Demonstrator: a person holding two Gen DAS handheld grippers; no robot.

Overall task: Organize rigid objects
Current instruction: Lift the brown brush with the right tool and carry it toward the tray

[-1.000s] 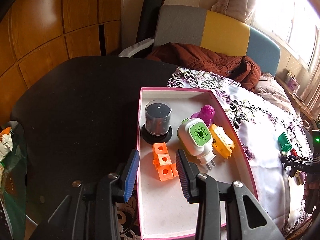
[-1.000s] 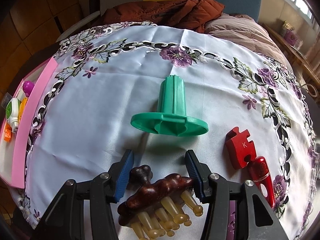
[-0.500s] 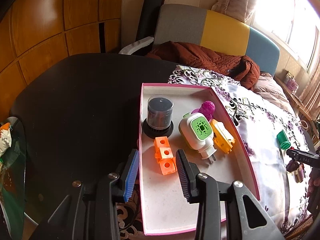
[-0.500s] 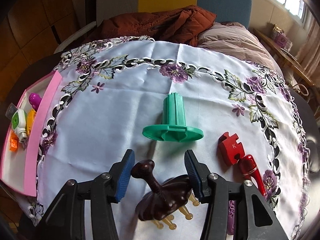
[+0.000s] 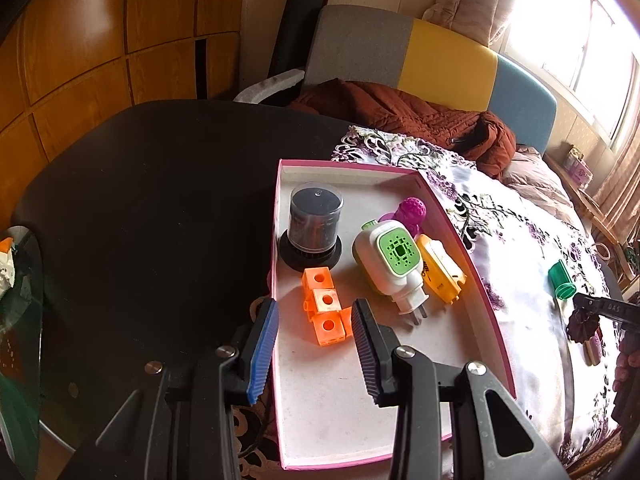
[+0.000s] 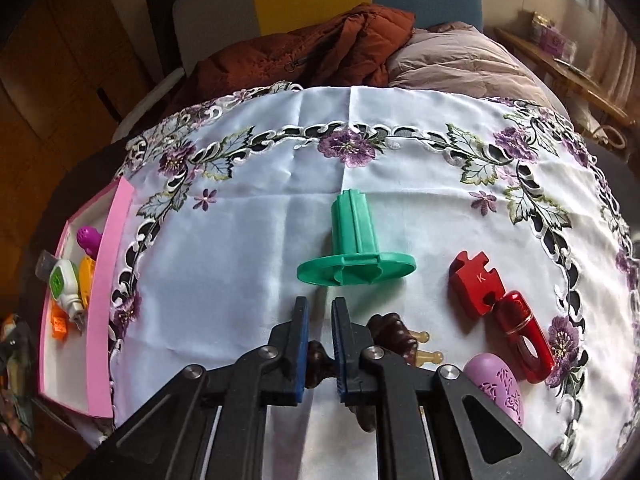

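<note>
Right gripper (image 6: 320, 320) jaws clamp the half-hidden wooden massager (image 6: 390, 330); left gripper (image 5: 314, 334) jaws gape over the pink box (image 5: 486, 332).

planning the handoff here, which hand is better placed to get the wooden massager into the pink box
Right. The right gripper is already shut on the wooden massager over the tablecloth. The left gripper hovers open and holding nothing above the pink box.
</note>
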